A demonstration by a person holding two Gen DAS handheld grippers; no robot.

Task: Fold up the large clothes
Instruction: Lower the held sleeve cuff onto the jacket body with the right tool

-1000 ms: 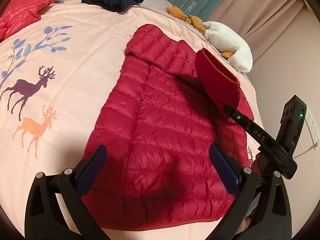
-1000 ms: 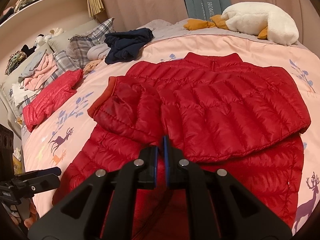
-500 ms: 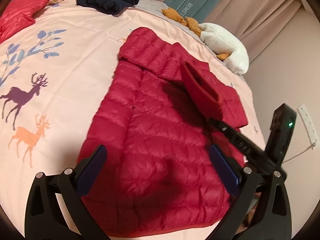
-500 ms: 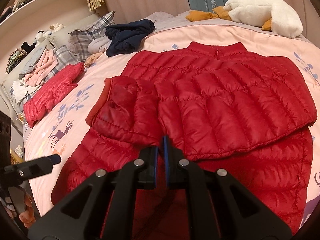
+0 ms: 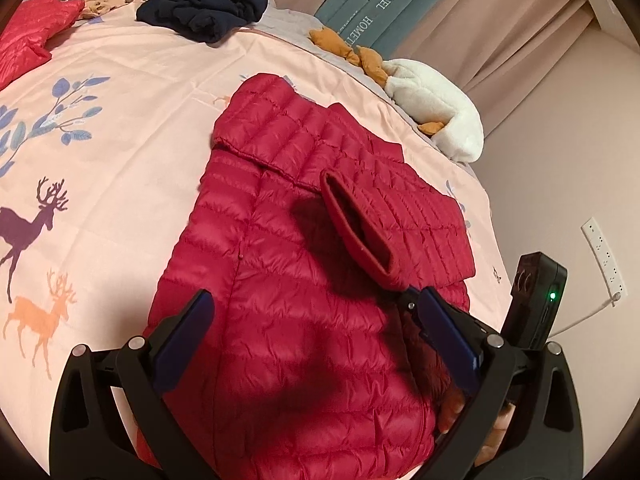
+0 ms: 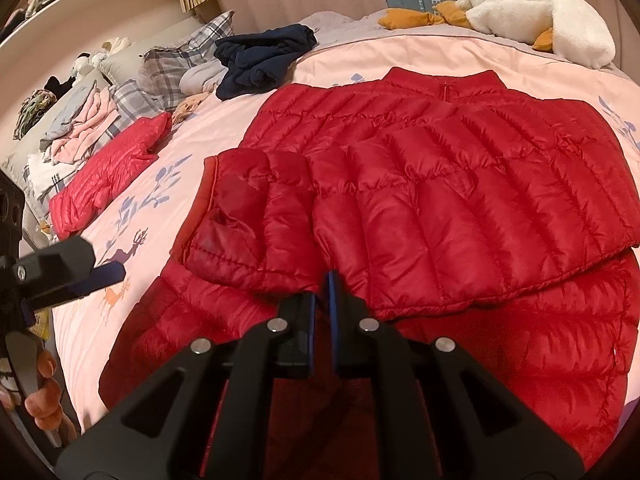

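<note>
A large red down jacket [image 5: 304, 312] lies flat on the pink bed, also seen in the right wrist view [image 6: 460, 208]. One sleeve [image 6: 256, 216] is folded across the body, its cuff [image 5: 356, 232] raised. My right gripper [image 6: 322, 288] is shut on the lower edge of that sleeve; it shows in the left wrist view [image 5: 412, 300] at the cuff's end. My left gripper [image 5: 316, 324] is open and empty above the jacket's lower part; one of its fingers appears at the left of the right wrist view [image 6: 104, 274].
The pink deer-print duvet [image 5: 100, 184] covers the bed. A navy garment [image 6: 264, 56], a second red jacket [image 6: 108, 176], plaid pillows [image 6: 172, 68] and folded clothes [image 6: 76, 124] lie at the far side. A white plush goose [image 6: 536, 16] lies by the curtain.
The right gripper has carried the sleeve cuff further across the jacket's body, toward my left gripper. The left gripper has stayed open and shifted slightly over the jacket.
</note>
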